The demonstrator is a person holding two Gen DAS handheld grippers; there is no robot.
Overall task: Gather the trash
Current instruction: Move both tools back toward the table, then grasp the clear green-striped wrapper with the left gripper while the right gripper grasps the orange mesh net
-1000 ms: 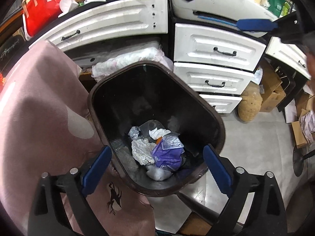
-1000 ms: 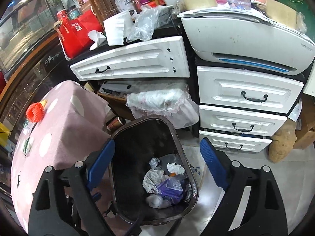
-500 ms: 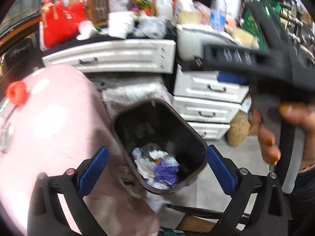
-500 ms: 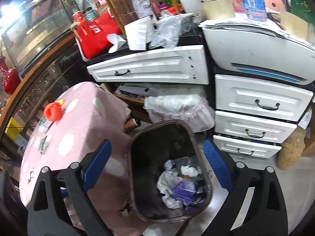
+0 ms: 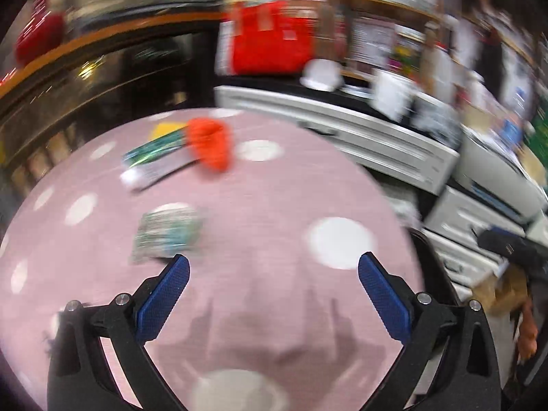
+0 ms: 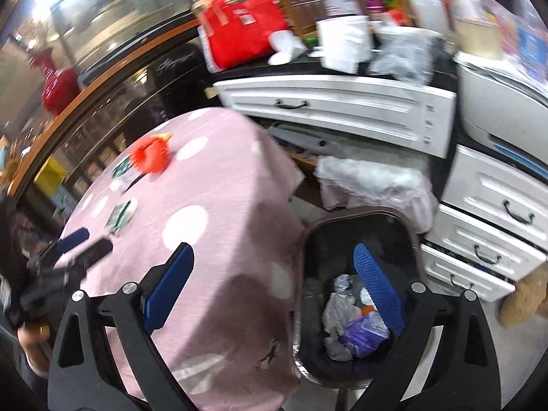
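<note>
Jaws spread wide and empty on both grippers, we note. Left gripper (image 5: 274,274) hangs over the pink dotted desk (image 5: 260,205); a crumpled wrapper (image 5: 167,236) lies just past its left finger. Right gripper (image 6: 274,263) straddles the desk edge and the dark bin (image 6: 359,294) holding crumpled trash (image 6: 346,325). Farther off, a green-white packet (image 5: 154,164) touches an orange net (image 5: 209,147).

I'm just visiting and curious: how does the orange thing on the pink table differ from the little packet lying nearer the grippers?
The orange thing is bright, plain and bulges up in a rounded, ringlike lump; the packet is flat, pale with green print. The orange thing sits farther back, touching a longer green-and-white wrapper; the packet lies alone, just ahead of the open left gripper. Both rest on the pink cloth, outside the bin.
</note>
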